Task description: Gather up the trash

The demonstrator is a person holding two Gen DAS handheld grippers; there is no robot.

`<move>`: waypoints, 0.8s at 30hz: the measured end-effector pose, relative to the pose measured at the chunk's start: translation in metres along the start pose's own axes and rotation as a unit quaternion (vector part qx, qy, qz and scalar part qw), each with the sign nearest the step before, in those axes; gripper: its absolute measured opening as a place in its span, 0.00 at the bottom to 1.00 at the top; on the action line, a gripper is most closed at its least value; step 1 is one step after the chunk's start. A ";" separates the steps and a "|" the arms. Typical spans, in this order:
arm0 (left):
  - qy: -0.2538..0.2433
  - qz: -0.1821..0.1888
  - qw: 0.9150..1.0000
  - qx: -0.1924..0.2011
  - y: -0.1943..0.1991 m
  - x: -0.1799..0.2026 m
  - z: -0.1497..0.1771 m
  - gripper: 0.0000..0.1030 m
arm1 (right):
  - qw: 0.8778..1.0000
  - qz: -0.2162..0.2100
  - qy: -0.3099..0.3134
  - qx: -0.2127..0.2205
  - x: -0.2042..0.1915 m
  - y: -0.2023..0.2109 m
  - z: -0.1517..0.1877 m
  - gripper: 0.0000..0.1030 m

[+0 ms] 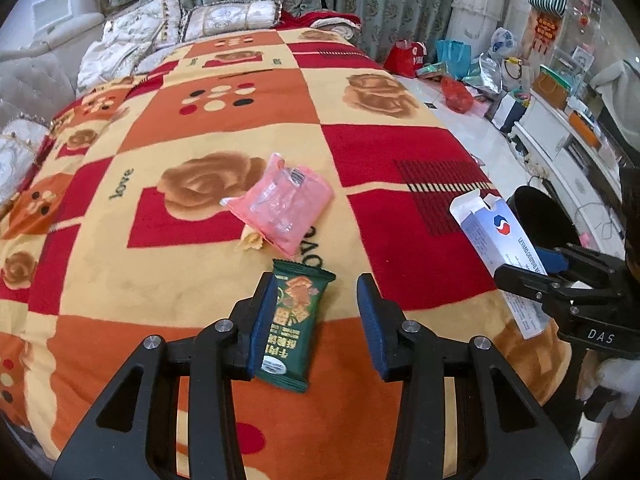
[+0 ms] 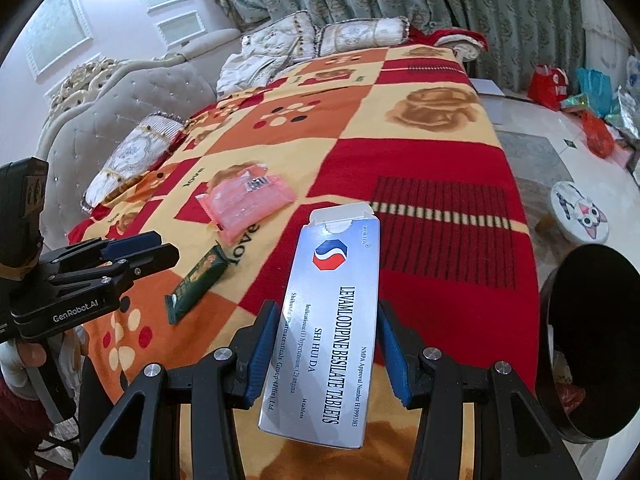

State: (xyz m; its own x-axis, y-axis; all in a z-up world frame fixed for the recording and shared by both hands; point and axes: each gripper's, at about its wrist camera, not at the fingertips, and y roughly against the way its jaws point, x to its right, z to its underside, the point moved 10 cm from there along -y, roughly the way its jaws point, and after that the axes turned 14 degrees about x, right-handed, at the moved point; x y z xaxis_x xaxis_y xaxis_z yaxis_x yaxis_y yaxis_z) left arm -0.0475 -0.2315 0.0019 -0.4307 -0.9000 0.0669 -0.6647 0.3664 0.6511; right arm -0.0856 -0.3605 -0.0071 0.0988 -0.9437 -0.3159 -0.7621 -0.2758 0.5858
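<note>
Grippers: right (image 2: 326, 320) clamps "LEVAMLODIPINE BESILATE TABLETS" box (image 2: 328, 332); left (image 1: 316, 312) gapes around green wrapper (image 1: 294, 320).

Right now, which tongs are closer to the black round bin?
Right. The right tongs, gripping the white tablet box, hang beside the black round bin; the left tongs are farther away, above the green wrapper.

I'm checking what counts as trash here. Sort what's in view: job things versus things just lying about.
Job:
- tablet box, held by the right gripper
- green snack wrapper, between the left gripper fingers
- pink packet
- black bin

Lying about:
- cushions
- blanket
- cat stool
- bags on the floor
</note>
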 end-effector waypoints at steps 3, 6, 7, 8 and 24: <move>0.007 0.001 1.000 -0.009 0.000 -0.006 0.005 0.39 | 1.000 -0.002 -0.004 0.001 0.002 0.002 0.001 0.46; 0.023 0.000 0.999 -0.041 -0.010 -0.019 0.022 0.59 | 1.000 -0.005 -0.009 0.000 0.003 0.000 0.002 0.46; 0.033 0.001 0.998 -0.051 -0.014 -0.023 0.028 0.62 | 1.000 -0.005 -0.010 -0.001 0.003 0.000 0.002 0.46; 0.043 0.002 0.997 -0.060 -0.019 -0.028 0.035 0.62 | 1.000 -0.006 -0.010 -0.002 0.003 -0.001 0.003 0.46; 0.028 -0.012 0.998 -0.061 -0.052 -0.026 0.047 0.62 | 0.999 -0.010 -0.008 -0.034 -0.001 -0.021 0.016 0.46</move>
State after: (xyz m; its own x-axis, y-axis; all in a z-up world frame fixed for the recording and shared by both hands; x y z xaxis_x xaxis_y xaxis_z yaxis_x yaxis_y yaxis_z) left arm -0.0310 -0.2161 -0.0690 -0.3785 -0.9211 0.0911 -0.5931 0.3169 0.7402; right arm -0.0800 -0.3511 -0.0306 0.1028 -0.9354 -0.3384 -0.7150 -0.3060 0.6286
